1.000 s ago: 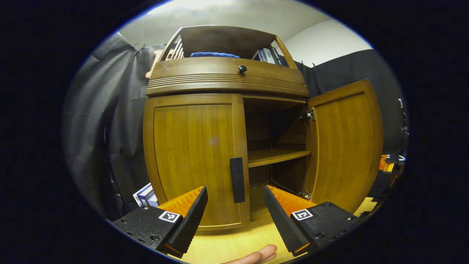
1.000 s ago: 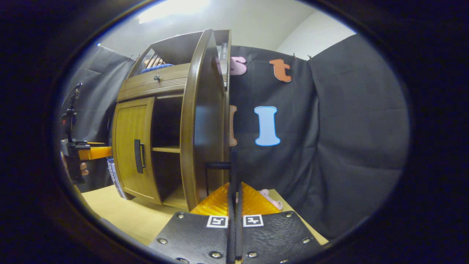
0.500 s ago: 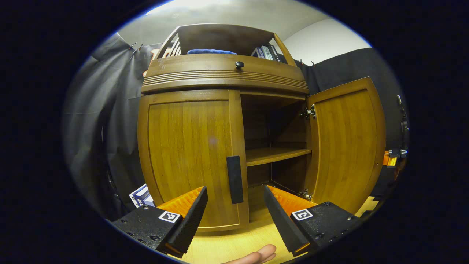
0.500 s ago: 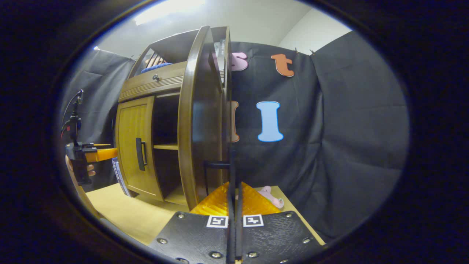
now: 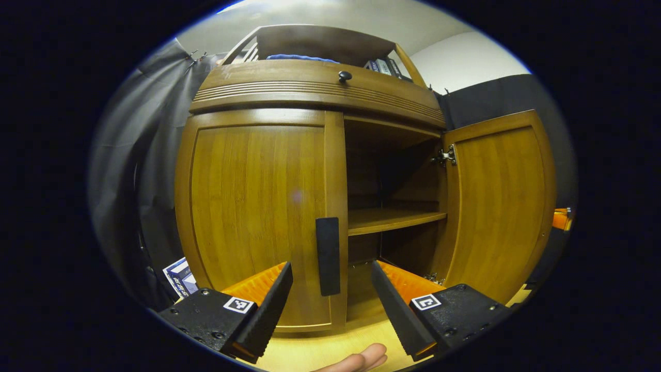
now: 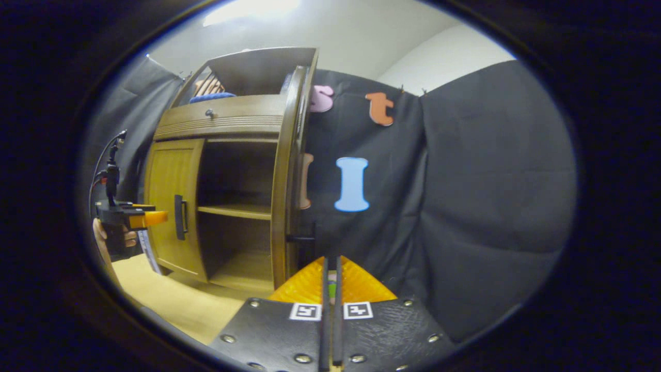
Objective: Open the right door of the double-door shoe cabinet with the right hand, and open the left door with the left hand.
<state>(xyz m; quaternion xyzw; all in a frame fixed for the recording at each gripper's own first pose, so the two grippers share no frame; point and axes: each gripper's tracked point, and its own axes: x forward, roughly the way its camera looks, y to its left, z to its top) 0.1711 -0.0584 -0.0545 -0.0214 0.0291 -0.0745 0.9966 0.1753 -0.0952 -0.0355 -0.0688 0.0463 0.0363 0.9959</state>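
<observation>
In the left gripper view the wooden shoe cabinet is close ahead. Its left door is closed, and the door's black handle stands upright between my open left gripper's fingers, a little beyond their tips. The right door is swung wide open. In the right gripper view that door shows edge-on, and its black handle juts out just left of my right gripper, whose fingers are pressed nearly together. The left gripper hovers before the left door's handle.
An inner shelf crosses the open right half. Above are a drawer with a knob, a blue cloth and books. Boxes lean beside the cabinet's left foot. A fingertip shows over the wooden table.
My left gripper has moved closer to the left door's handle. The right door has swung wider, and its handle has slid out leftward from between the right gripper's fingers.
</observation>
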